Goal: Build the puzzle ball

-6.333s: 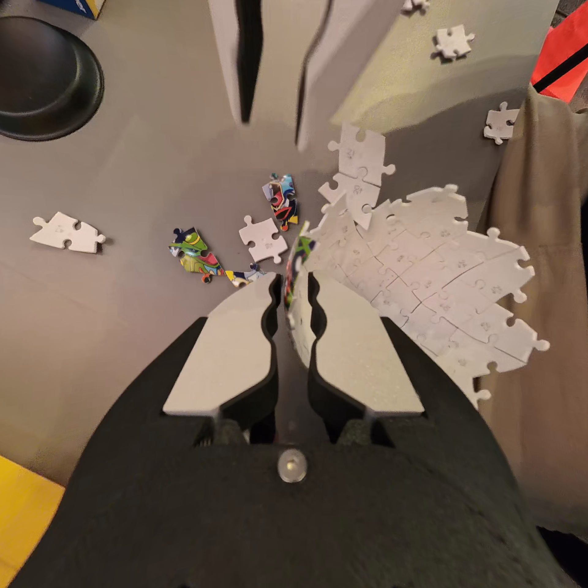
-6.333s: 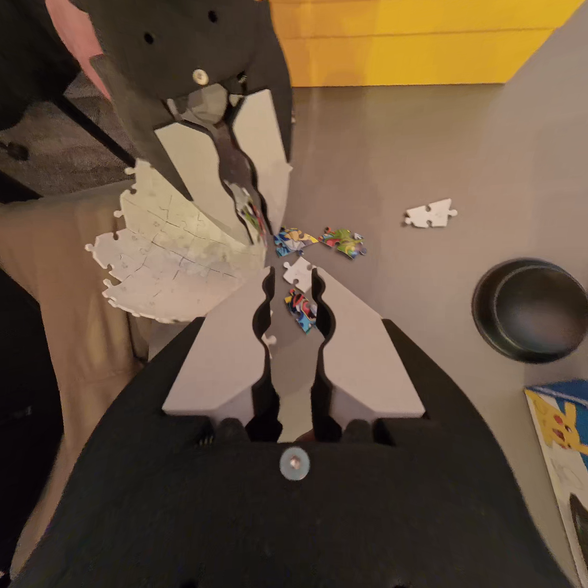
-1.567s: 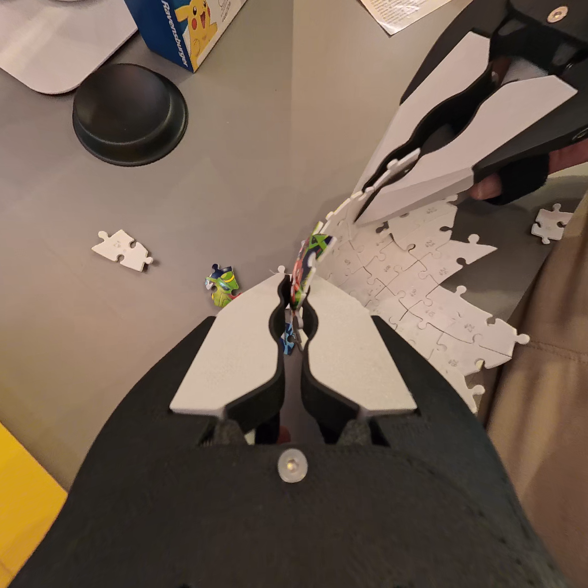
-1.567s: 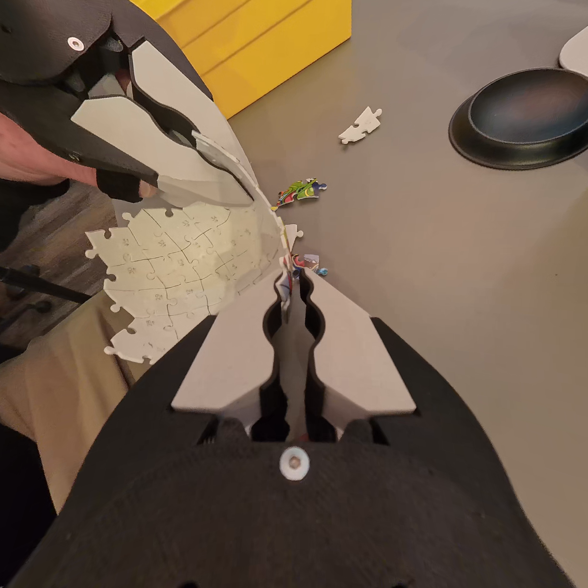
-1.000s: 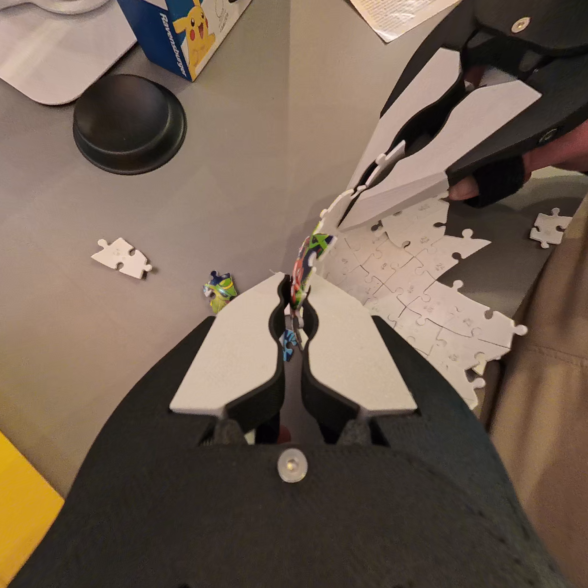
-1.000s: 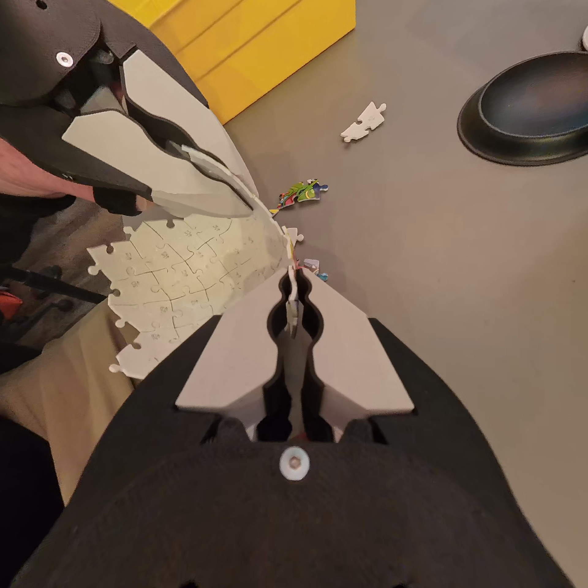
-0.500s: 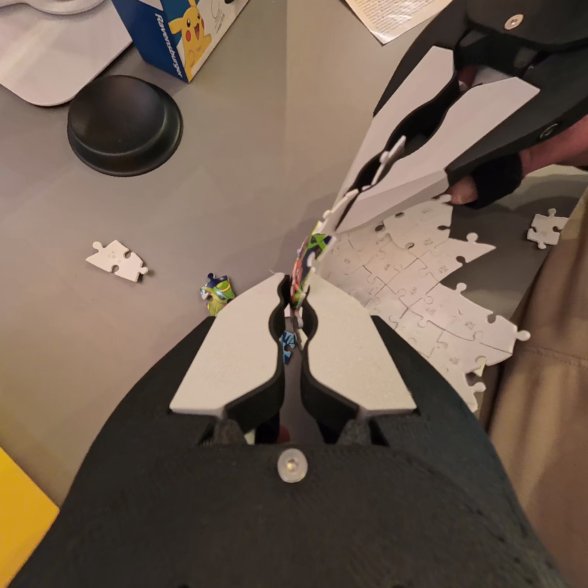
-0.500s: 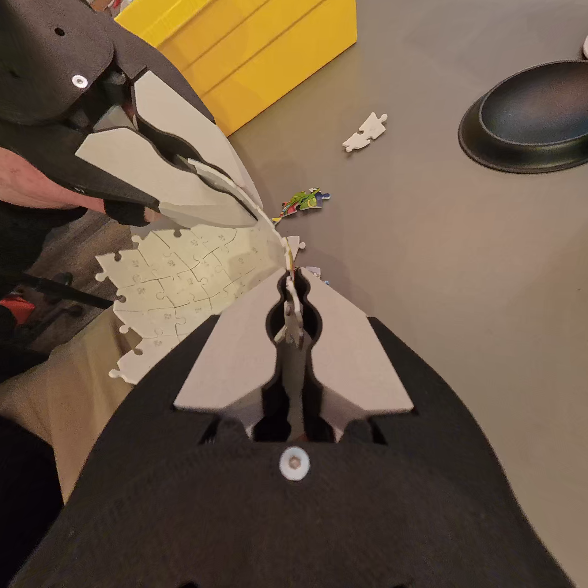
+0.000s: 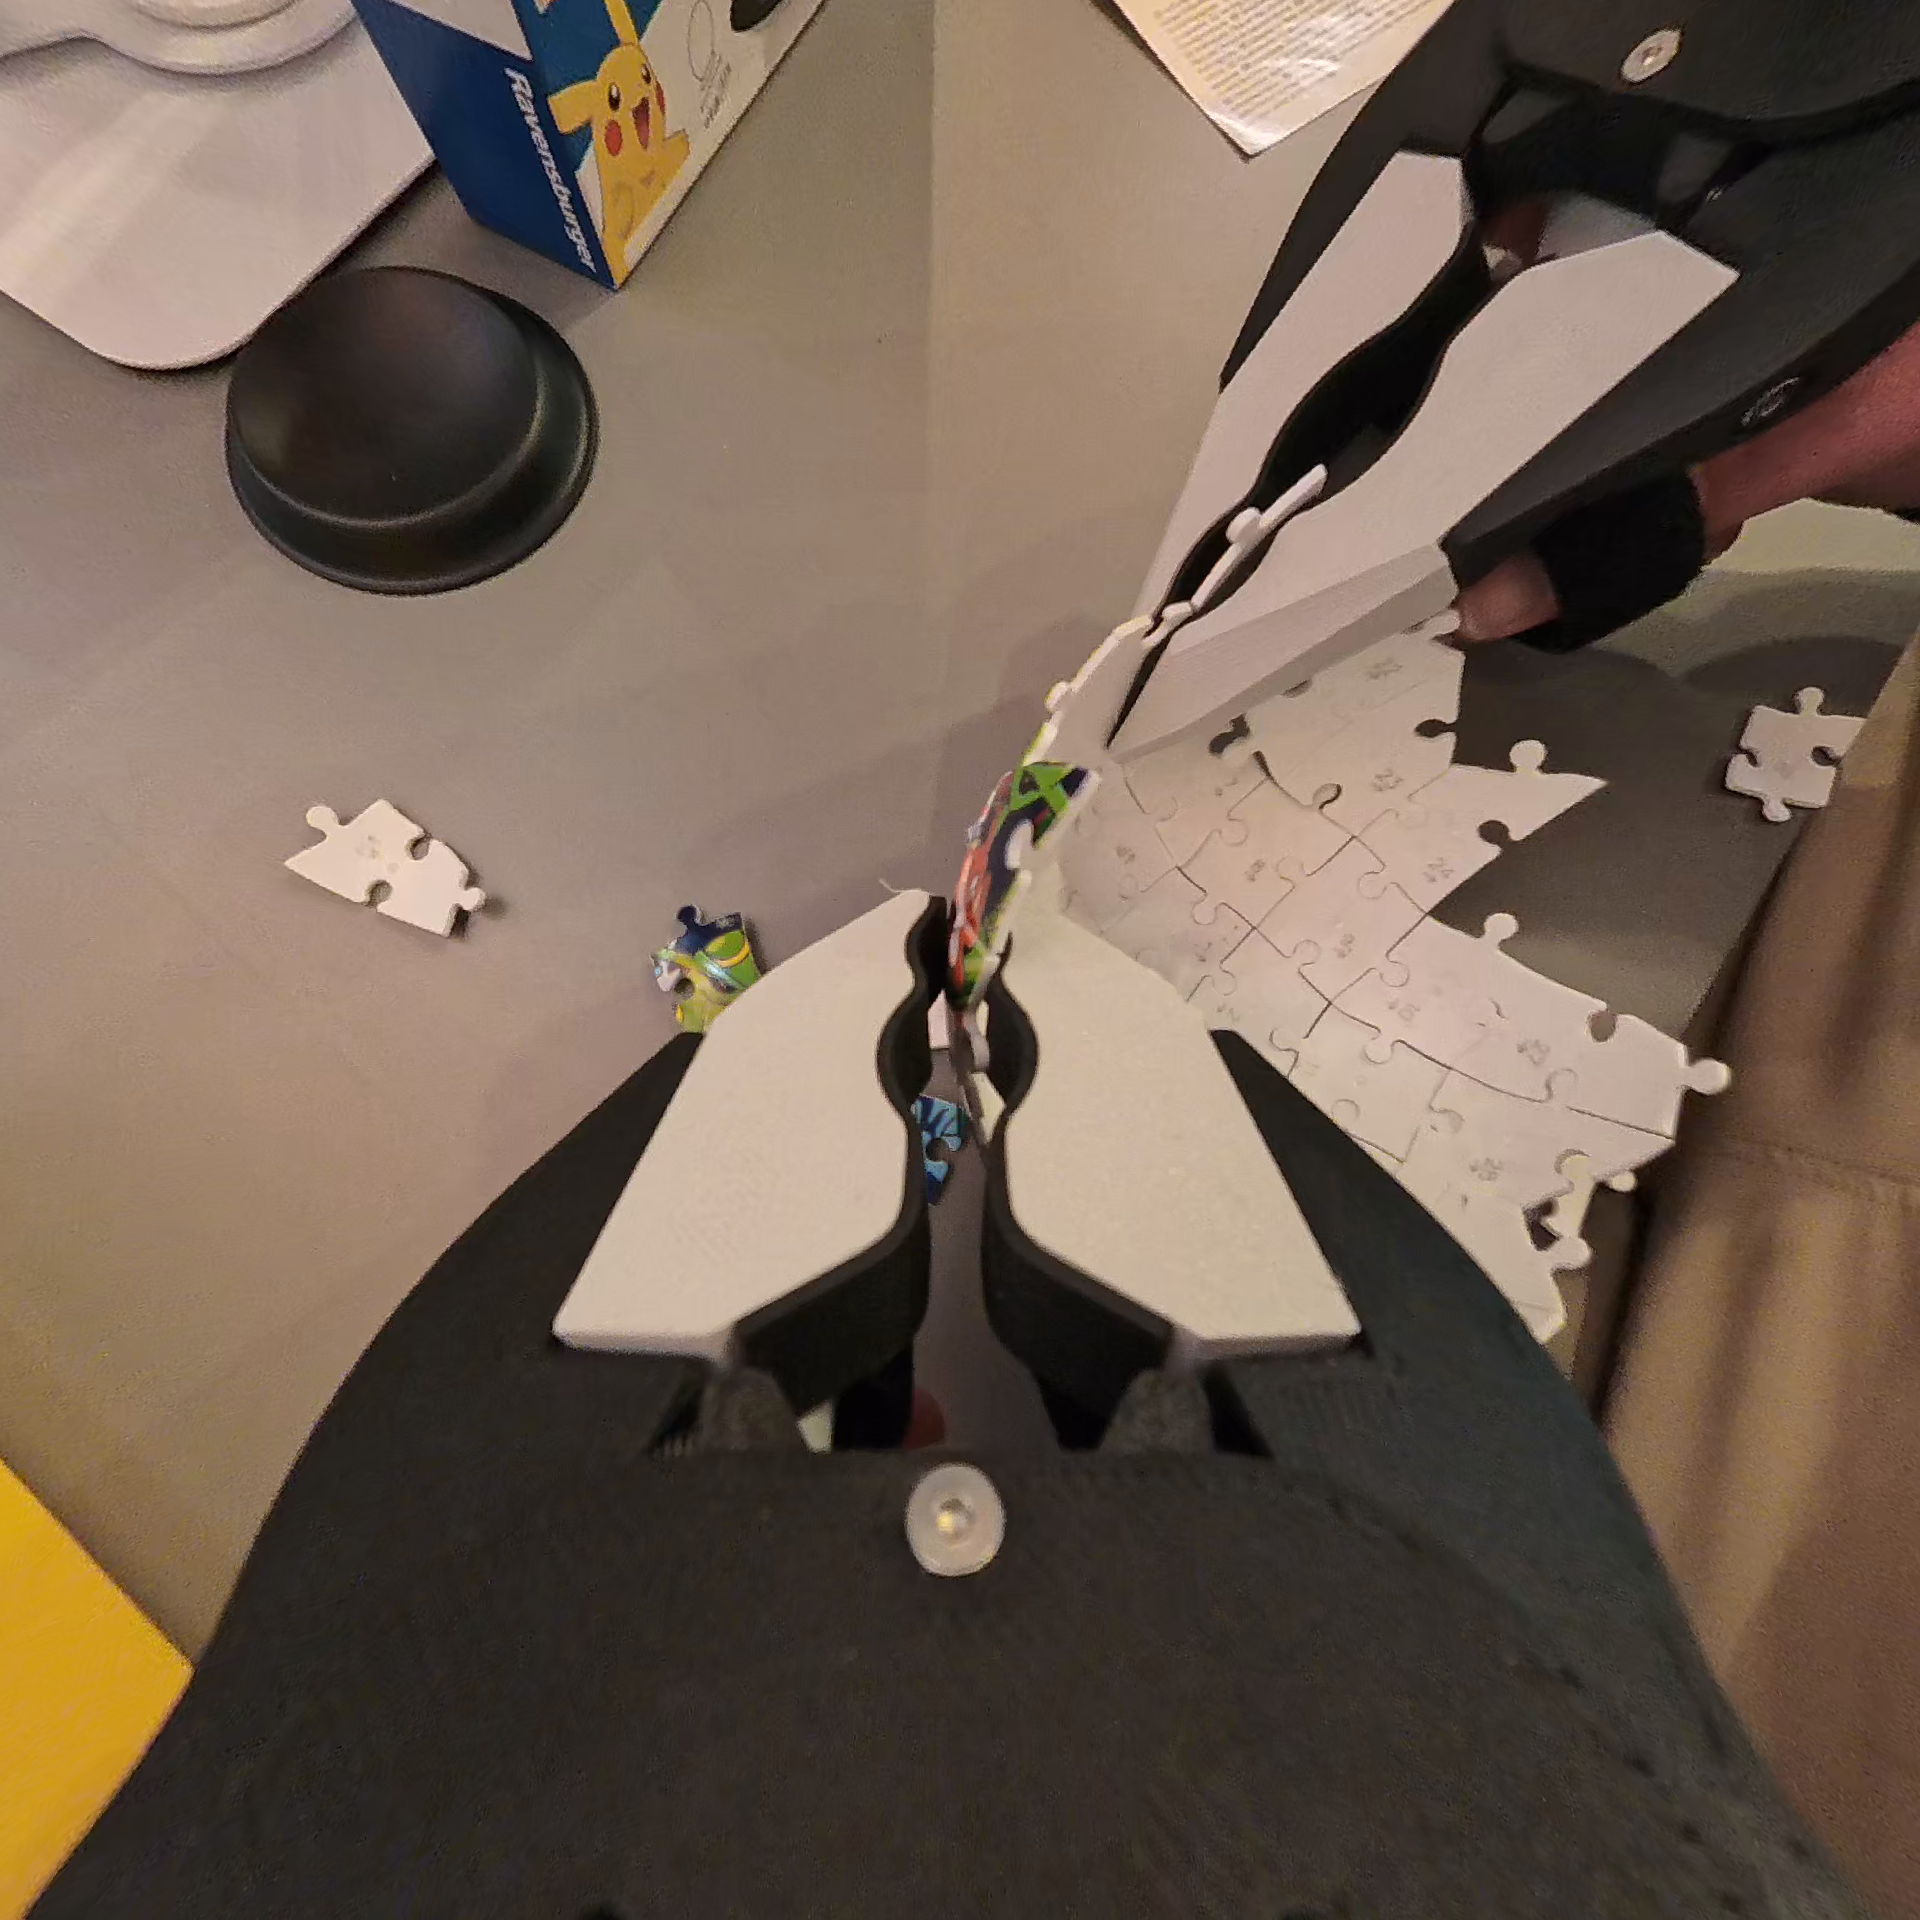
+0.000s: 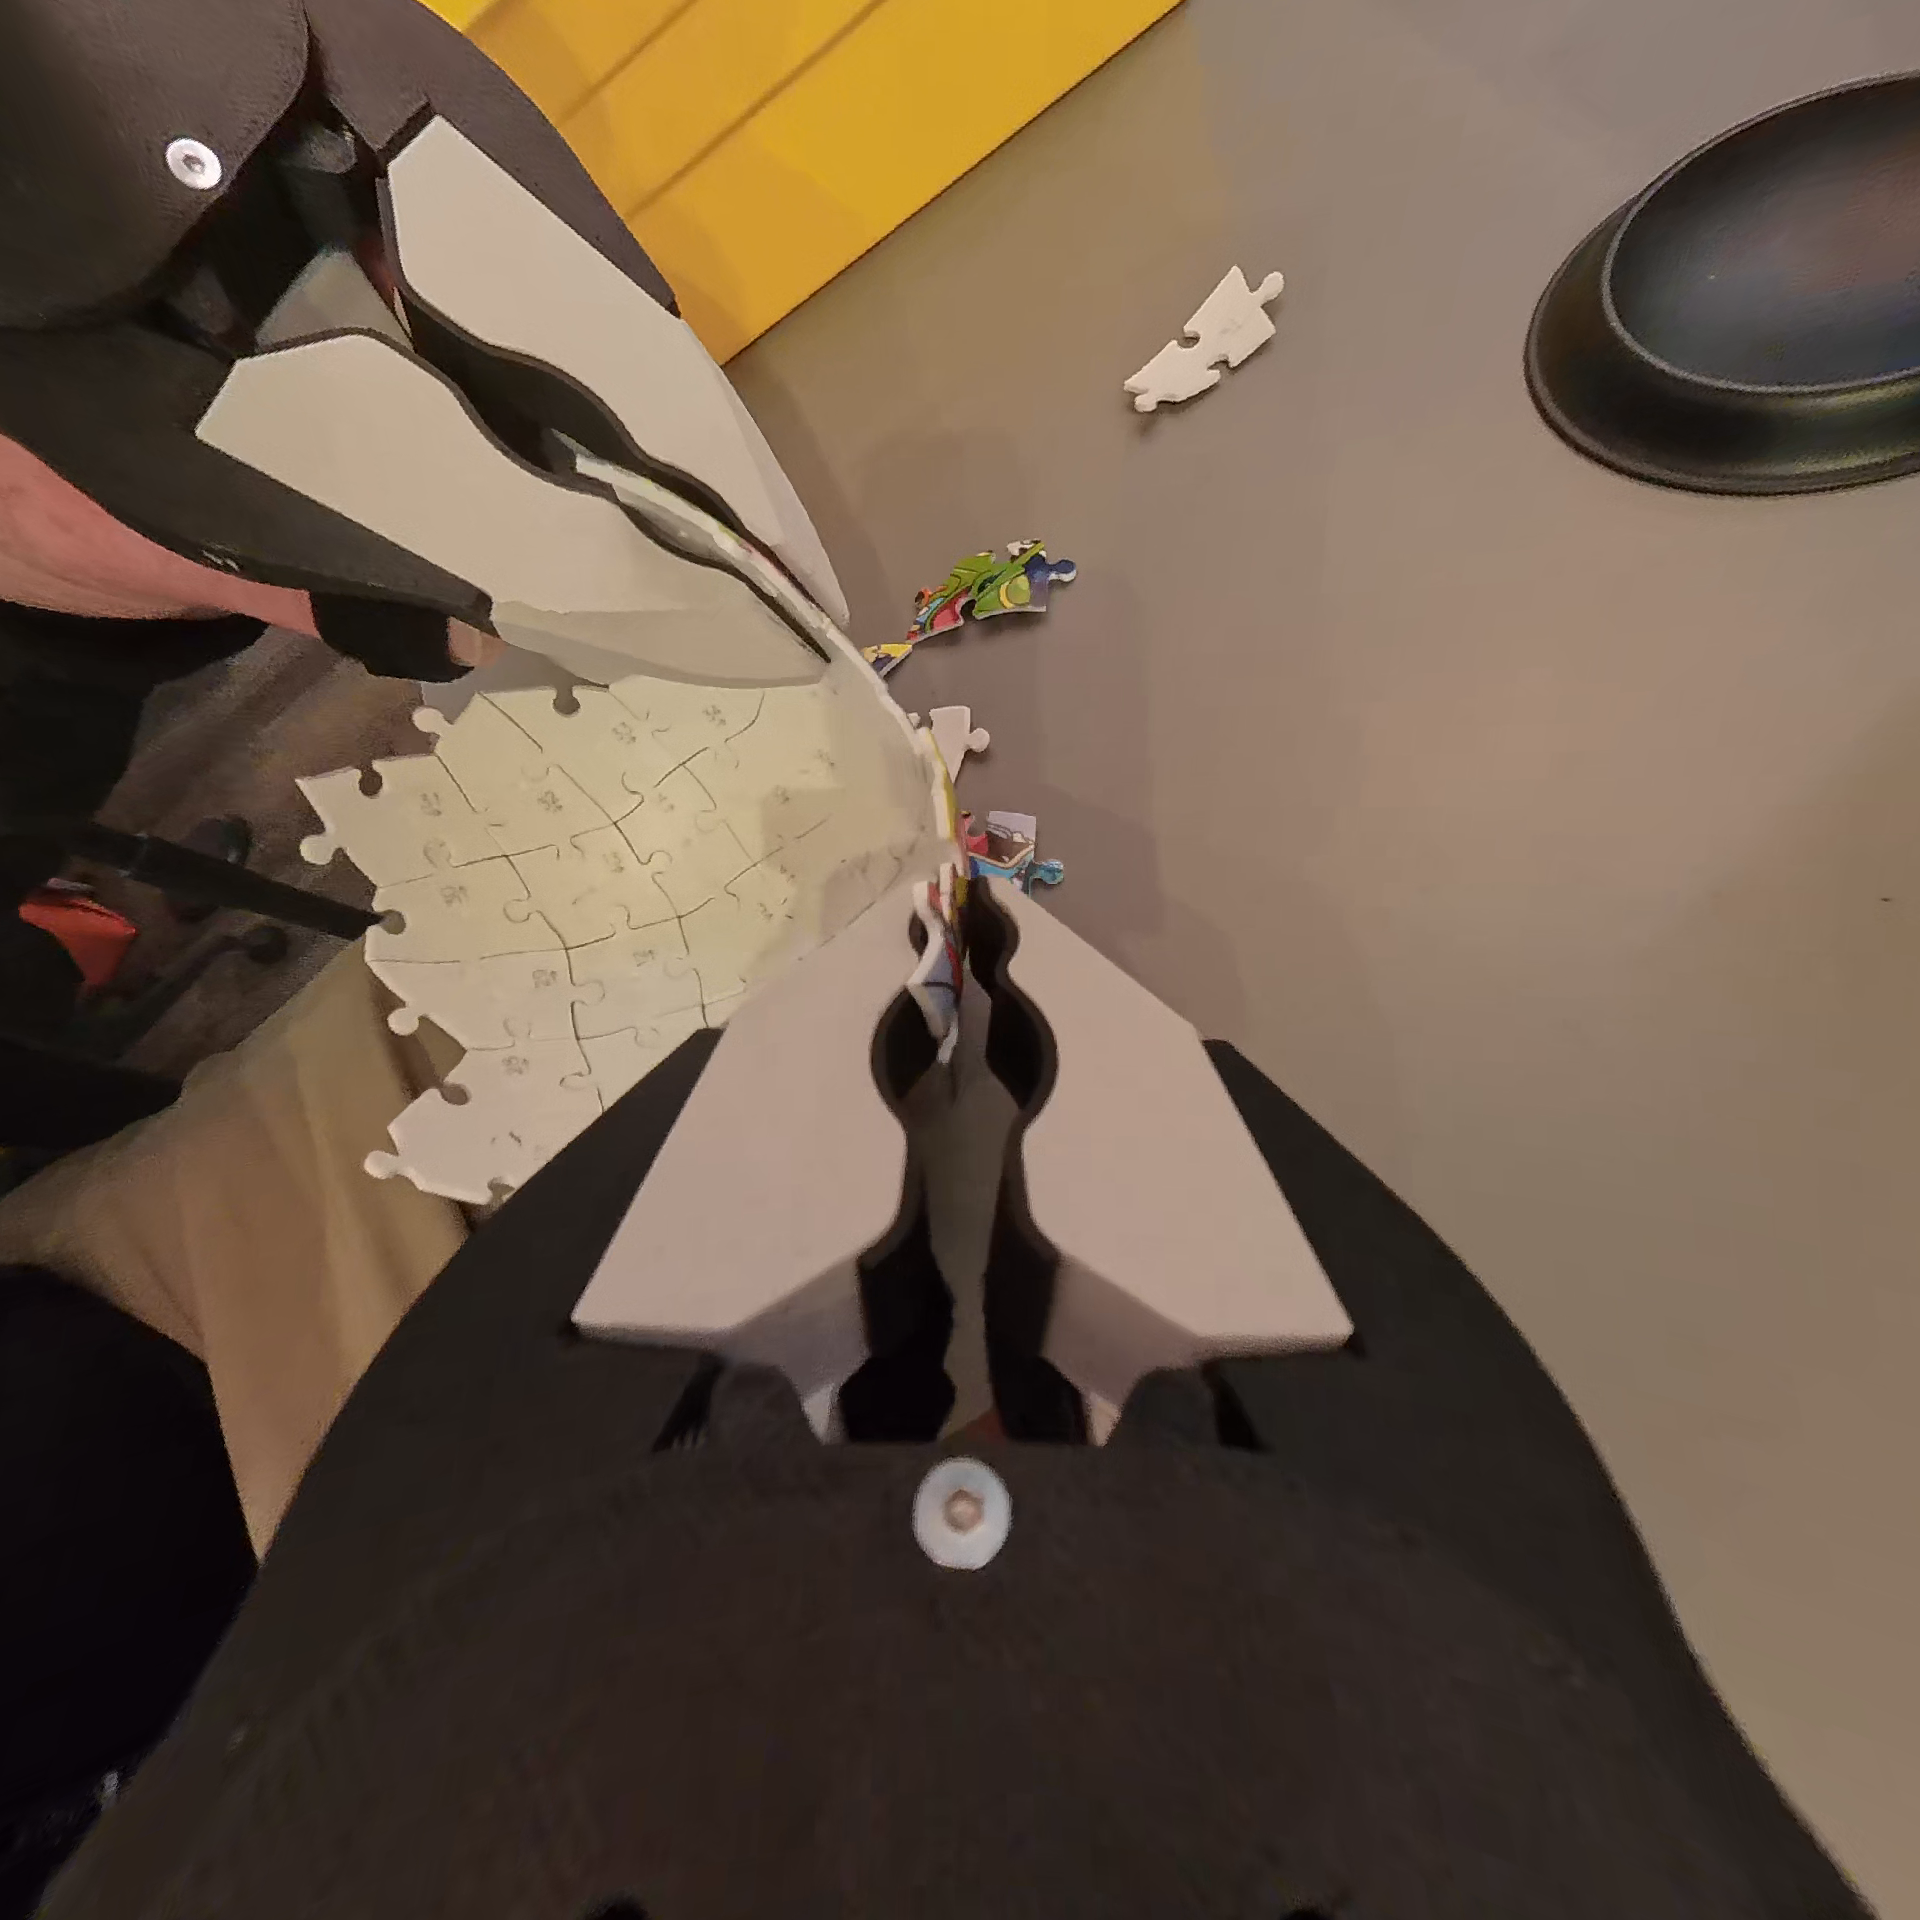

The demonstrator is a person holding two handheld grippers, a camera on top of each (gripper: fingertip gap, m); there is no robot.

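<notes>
the left gripper [image 9: 961,935] is clamped narrowly on the rim of the partly built puzzle ball [image 9: 1351,966], a curved shell of joined pieces whose white numbered inside faces the left wrist camera and whose coloured outer face shows only at the pinched edge. the right gripper [image 10: 961,914] grips the same shell's rim farther along, its jaws nearly closed on a piece at the edge; in the left wrist view it comes in from the upper right [image 9: 1132,686], with a gloved hand [image 9: 1600,571] behind it. the shell hangs in the air over the near edge of the grey table [image 9: 779,520], above tan cloth [image 9: 1818,1247]. on the table lie a white two-piece section [image 9: 387,868], a green printed piece [image 9: 707,961], another white piece [image 9: 1782,764], a black round stand [image 9: 405,426], the blue puzzle box [image 9: 613,114] and a printed sheet [image 9: 1268,62]. a yellow box [image 10: 831,135] sits beyond the left gripper in the right wrist view.
</notes>
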